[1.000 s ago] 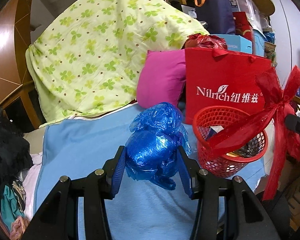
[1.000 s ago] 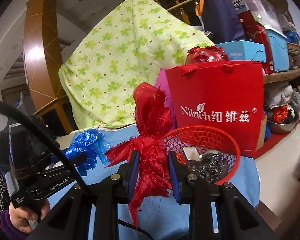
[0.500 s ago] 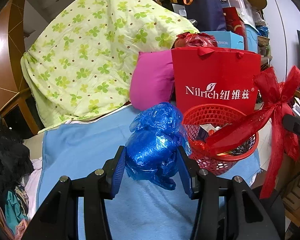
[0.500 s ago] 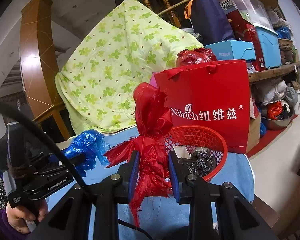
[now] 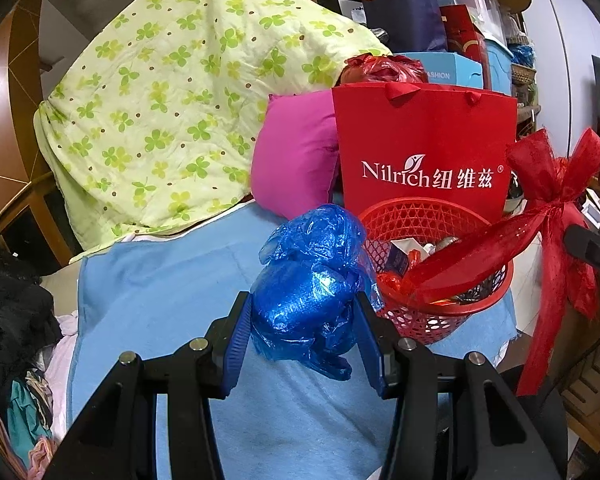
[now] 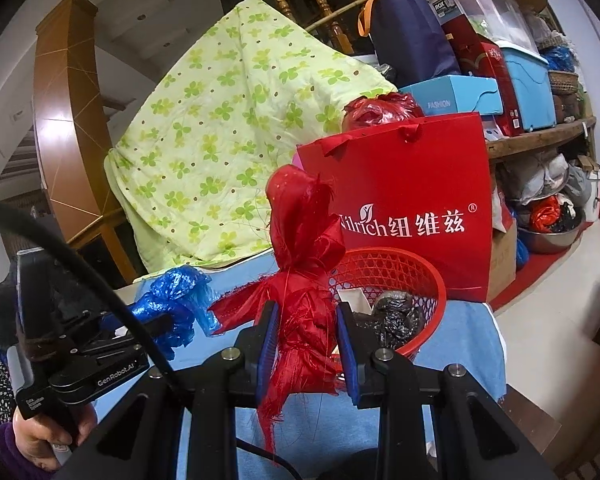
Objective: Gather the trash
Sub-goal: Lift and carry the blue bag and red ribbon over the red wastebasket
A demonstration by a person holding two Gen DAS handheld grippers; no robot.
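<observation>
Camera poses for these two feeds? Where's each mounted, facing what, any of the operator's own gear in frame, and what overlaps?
Left wrist: rides the left gripper, looking forward along its fingers at the blue plastic bag they clamp, red basket beyond; only its own fingers show.
Right wrist: rides the right gripper, facing the red ribbon it clamps; the left gripper and hand show at lower left.
Shared: basket, Nilrich bag, green quilt, blue cloth, both trash items.

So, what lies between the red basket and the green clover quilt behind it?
In the left wrist view, a pink cushion and a red paper bag stand between the red basket and the clover quilt.
</observation>
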